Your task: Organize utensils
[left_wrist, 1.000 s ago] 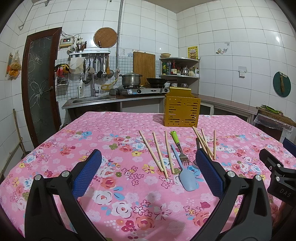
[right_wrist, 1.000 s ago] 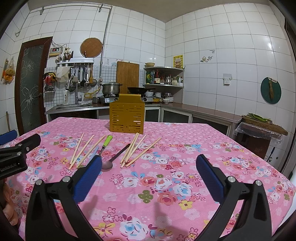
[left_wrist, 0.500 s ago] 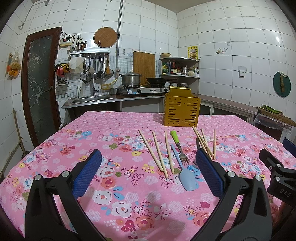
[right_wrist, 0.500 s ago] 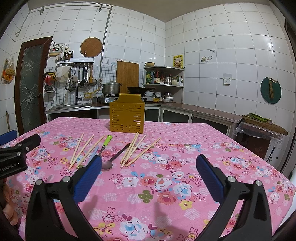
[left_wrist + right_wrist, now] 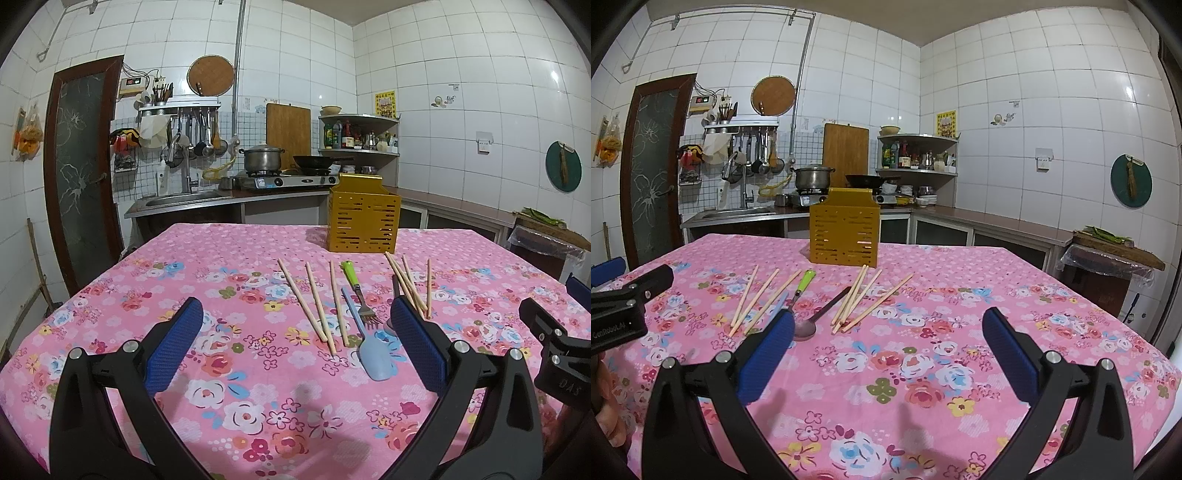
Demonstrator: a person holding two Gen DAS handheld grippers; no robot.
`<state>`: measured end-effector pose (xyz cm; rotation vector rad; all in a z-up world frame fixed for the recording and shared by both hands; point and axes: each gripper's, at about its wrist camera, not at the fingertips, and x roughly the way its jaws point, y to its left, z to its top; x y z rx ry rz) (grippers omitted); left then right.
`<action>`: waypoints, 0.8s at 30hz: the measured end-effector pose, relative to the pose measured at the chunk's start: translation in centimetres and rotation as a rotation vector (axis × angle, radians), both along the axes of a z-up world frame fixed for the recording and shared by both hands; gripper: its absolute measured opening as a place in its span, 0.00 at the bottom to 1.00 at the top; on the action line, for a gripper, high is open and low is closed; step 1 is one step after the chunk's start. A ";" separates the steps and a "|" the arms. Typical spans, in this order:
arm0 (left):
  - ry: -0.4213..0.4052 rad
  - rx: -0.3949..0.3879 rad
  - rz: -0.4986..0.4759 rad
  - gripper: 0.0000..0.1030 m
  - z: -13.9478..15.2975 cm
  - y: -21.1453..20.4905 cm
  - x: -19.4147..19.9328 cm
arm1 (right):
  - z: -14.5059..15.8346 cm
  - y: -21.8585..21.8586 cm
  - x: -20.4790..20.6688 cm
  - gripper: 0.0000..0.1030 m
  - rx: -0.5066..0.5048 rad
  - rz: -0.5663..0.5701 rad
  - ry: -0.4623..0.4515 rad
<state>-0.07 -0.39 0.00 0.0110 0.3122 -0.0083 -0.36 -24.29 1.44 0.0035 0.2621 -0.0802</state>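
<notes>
Both the left hand-held gripper and right hand-held gripper hang spread wide and empty, probably lining up a pick. Chopsticks, fork and spatula lie loose on the surface ahead, yellow holder beyond; a spoon is half hidden, I think.

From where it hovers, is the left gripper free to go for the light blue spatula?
Probably yes. The left gripper is open and empty, and the light blue spatula lies flat ahead, right of centre, with only tablecloth before it.
</notes>
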 end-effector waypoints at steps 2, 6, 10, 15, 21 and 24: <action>0.007 0.005 -0.006 0.95 0.1 -0.1 0.1 | 0.1 -0.1 0.1 0.96 0.004 0.002 0.003; 0.039 0.022 -0.006 0.95 0.7 -0.3 0.8 | 0.8 -0.7 0.5 0.96 0.033 0.030 0.017; 0.078 0.015 0.005 0.95 1.4 -0.1 2.2 | 1.9 -1.2 2.4 0.96 0.052 0.041 0.053; 0.107 0.011 0.032 0.95 2.5 0.4 4.6 | 3.1 -1.1 4.8 0.96 0.007 0.018 0.062; 0.167 -0.015 0.036 0.95 3.8 1.4 8.8 | 4.1 -1.9 8.6 0.96 0.024 0.007 0.141; 0.211 -0.014 0.042 0.95 4.0 1.7 11.2 | 4.5 -2.6 10.8 0.96 0.041 0.012 0.150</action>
